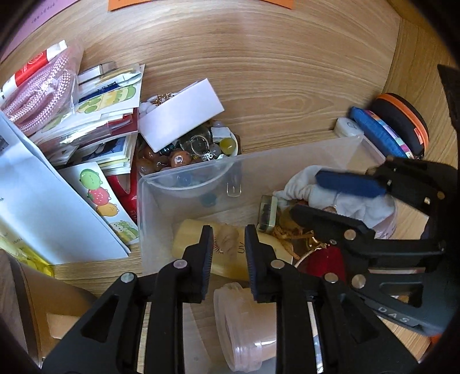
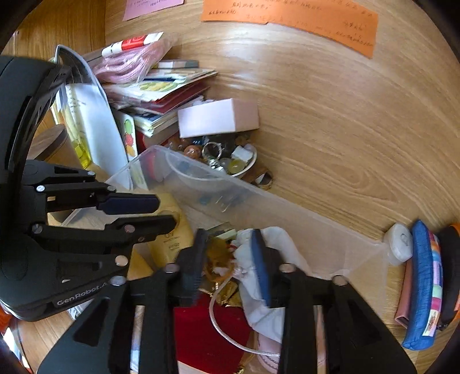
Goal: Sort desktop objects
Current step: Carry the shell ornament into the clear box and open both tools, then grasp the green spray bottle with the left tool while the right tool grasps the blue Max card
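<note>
A clear plastic bin (image 1: 189, 169) (image 2: 330, 238) on the wooden desk holds a yellow sunscreen tube (image 1: 230, 256), a small jar (image 1: 268, 213), a white cloth (image 1: 359, 201) (image 2: 276, 244), a red pouch (image 2: 210, 325), gold trinkets (image 2: 218, 256) and a clear lid (image 1: 244, 325). My left gripper (image 1: 228, 259) is open and empty above the yellow tube. My right gripper (image 2: 230, 261) is open over the gold trinkets and white cloth; it also shows in the left wrist view (image 1: 325, 195).
A bowl of beads and trinkets (image 1: 195, 149) (image 2: 230, 161) with a white box (image 1: 179, 115) (image 2: 218, 118) on it stands behind the bin. A stack of papers and sticker sheets (image 1: 86, 115) lies at the left. Blue and black pouches (image 1: 396, 126) (image 2: 425, 282) lie at the right. An orange note (image 2: 290, 20) lies far back.
</note>
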Available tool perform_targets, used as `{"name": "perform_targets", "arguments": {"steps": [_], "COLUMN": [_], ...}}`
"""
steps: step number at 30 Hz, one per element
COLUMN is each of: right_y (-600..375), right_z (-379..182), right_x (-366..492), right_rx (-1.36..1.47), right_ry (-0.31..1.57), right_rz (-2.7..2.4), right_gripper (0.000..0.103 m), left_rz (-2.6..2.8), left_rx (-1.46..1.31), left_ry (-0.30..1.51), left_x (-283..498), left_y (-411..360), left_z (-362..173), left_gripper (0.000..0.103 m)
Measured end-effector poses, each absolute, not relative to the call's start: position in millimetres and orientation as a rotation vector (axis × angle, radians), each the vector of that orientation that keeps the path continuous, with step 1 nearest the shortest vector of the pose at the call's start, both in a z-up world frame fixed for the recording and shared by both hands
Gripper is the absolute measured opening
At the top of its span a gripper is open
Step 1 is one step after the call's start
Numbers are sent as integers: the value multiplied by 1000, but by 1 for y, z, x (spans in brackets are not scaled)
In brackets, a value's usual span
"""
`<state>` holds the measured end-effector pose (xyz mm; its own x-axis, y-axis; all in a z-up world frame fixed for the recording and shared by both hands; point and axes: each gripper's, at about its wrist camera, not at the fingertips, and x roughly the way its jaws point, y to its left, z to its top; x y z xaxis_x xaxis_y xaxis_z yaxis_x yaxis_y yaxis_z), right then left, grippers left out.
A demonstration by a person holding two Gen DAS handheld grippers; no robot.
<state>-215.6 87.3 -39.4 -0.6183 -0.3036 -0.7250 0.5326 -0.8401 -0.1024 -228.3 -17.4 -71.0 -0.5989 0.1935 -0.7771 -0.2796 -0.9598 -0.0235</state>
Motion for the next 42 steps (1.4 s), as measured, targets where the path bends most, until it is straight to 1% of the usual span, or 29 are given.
{"name": "perform_targets", "arguments": {"steps": [2, 3, 6, 8, 10, 13, 15, 19, 21, 22, 24, 25, 26, 31, 36, 42], "right_y": [89, 90, 94, 96, 100, 107, 111, 119, 122, 125, 129, 131, 133, 139, 140, 139], "right_z": [-36, -35, -27, -21, -15, -7, -2, 8, 11, 14, 18, 21, 23, 31, 28, 14], "right_x": [-215, -216, -214, -210, -203, -192, -185, -171, -164, -159, -152, -146, -143, -119, -100, -83], "right_rx": [992, 989, 972, 966, 952, 926, 913, 898, 888, 881, 867, 853, 844, 806, 798, 828], "right_ry": [435, 434, 421, 424, 441, 457, 453, 456, 456, 455, 447, 440, 436, 410, 396, 368], "right_rz": [-2445, -2447, -2459, -2468, -2479, -2508, -2521, -2547, -2558, -2566, -2577, -2589, -2594, -2610, -2602, -2569], "right_gripper": [40, 40, 40, 41, 43, 49, 51, 51, 51, 52, 57, 61, 64, 64, 64, 64], "left_rz": [2594, 2599, 2610, 2620, 2638, 2663, 2673, 2710, 2727, 2730, 2746, 2751, 2755, 2771, 2771, 2747], "left_rx": [-1234, -1229, -1211, -1193, -1171, -1133, -1111, -1057, -1031, -1020, -997, -986, -977, -924, -920, -993], "left_ry": [149, 150, 153, 157, 161, 175, 186, 217, 226, 227, 239, 246, 252, 264, 238, 170], "left_x": [-227, -226, -222, -218, -212, -202, -195, -179, -169, -164, -154, -150, -146, -124, -107, -99], "left_y": [-16, -17, -17, -17, -18, -16, -14, -12, -13, -14, -15, -15, -14, -14, -16, -24], "left_z": [-69, -67, -61, -56, -49, -39, -33, -21, -16, -13, -7, -5, -4, 4, 0, -21], "left_gripper": [25, 27, 28, 31, 43, 46, 48, 62, 67, 70, 73, 74, 74, 88, 90, 90]}}
